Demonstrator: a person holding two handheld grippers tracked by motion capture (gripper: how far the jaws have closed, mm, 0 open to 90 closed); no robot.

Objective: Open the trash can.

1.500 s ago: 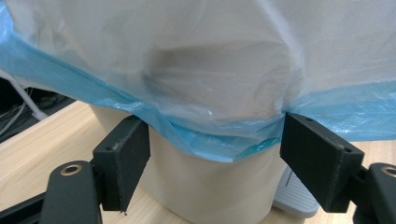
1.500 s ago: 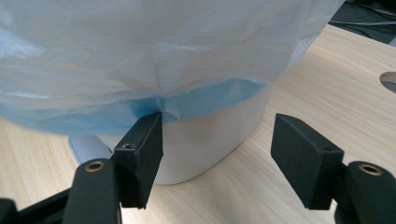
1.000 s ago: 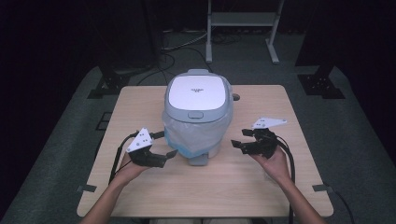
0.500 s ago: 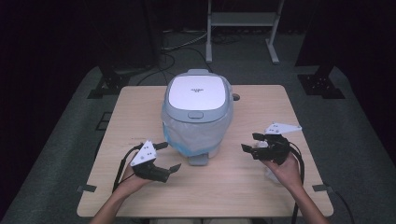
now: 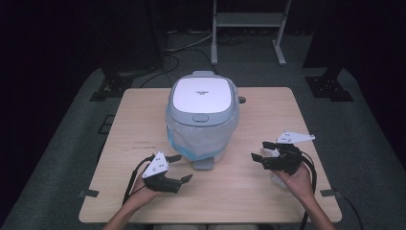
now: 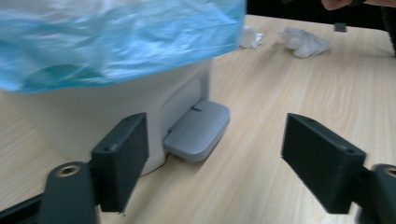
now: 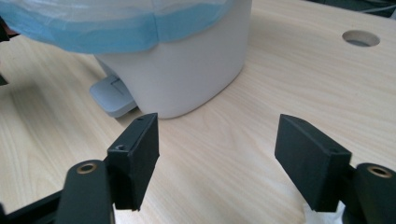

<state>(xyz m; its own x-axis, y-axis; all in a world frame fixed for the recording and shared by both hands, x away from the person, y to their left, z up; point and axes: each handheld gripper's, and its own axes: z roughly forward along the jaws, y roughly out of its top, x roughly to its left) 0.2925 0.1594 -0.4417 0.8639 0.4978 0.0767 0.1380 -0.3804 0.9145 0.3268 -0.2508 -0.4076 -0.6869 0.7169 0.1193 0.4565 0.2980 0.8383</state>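
Both tongs: your left gripper (image 5: pixel 181 167) and right gripper (image 5: pixel 259 150) gape, jaws empty | left jaws just narrowing | bin (image 5: pixel 203 115) between them, pedal (image 5: pixel 203 164) nearer left

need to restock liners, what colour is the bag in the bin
Light blue bag, clearest in the left gripper view.

A: Left tool (image 5: pixel 178 167)? 
B: Black body, flat rectangular jaw blocks, brass-ringed screw holes, grey three-cornered plate on top, black cable.
A: Right tool (image 5: pixel 261 150)?
B: Same build, plate & cable too. Forearms bare, no sleeves.
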